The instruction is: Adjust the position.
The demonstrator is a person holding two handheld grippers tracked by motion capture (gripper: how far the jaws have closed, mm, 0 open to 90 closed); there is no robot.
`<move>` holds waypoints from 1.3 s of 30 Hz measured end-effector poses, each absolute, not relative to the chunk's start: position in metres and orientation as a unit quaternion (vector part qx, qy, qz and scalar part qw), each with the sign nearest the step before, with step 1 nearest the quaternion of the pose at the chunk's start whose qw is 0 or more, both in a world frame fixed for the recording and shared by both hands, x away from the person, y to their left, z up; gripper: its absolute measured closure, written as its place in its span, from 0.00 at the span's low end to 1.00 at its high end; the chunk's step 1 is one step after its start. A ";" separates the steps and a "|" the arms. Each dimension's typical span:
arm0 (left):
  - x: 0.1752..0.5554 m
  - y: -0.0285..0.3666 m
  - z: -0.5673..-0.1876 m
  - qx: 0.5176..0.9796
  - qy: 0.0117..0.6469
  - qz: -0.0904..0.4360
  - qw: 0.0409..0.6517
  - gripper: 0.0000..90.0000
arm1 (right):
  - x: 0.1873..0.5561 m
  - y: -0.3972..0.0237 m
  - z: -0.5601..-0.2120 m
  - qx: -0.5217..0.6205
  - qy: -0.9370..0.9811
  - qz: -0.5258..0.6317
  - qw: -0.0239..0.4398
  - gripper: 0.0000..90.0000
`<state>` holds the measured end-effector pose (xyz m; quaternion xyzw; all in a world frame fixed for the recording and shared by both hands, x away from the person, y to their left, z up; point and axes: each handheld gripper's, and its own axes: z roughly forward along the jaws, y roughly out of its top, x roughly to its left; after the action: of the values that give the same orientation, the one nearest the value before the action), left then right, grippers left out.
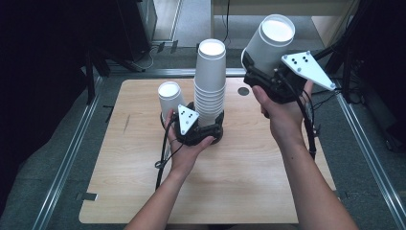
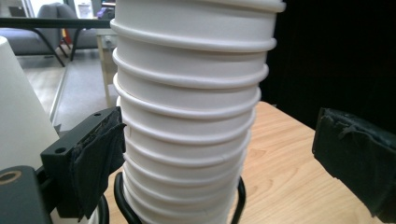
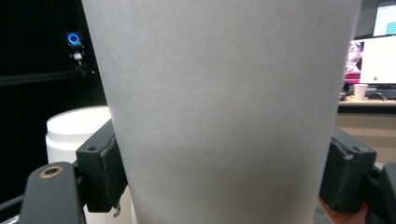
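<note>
A tall stack of upside-down white paper cups (image 1: 210, 81) (image 2: 187, 116) stands mid-table inside a black wire ring (image 2: 122, 196). My left gripper (image 1: 207, 120) (image 2: 229, 158) reaches around the stack's lower part and is open: its left pad lies close against the cups, while its right pad stands well off them. A single upside-down cup (image 1: 170, 98) (image 2: 18, 107) stands just left of the stack. My right gripper (image 1: 262, 69) (image 3: 224, 177) is raised at the back right, shut on one white cup (image 1: 268, 43) (image 3: 224, 112) with a pad on each side of it.
The wooden tabletop (image 1: 230, 182) has a small dark round hole (image 1: 243, 91) near its far edge. Metal rails (image 1: 72, 153) frame the table. Black stand legs (image 1: 110, 57) rise at the back left. A cup's white end (image 3: 77, 130) shows behind the held cup.
</note>
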<state>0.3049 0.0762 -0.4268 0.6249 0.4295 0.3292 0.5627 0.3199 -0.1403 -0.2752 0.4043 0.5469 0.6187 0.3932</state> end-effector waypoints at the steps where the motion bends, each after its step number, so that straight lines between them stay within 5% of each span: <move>1: 0.303 0.077 -0.427 0.624 0.429 0.330 0.564 0.03 | 0.320 -0.140 -0.275 0.404 0.547 0.619 0.393 0.20; 39: 0.243 0.130 -0.485 0.659 0.462 0.267 0.530 0.02 | 0.247 -0.170 -0.443 0.403 0.623 0.524 0.417 0.19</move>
<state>0.2432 0.1300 -0.4852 0.6587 0.4624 0.2675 0.5299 0.2468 -0.1695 -0.4426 0.4033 0.6232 0.5241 0.4174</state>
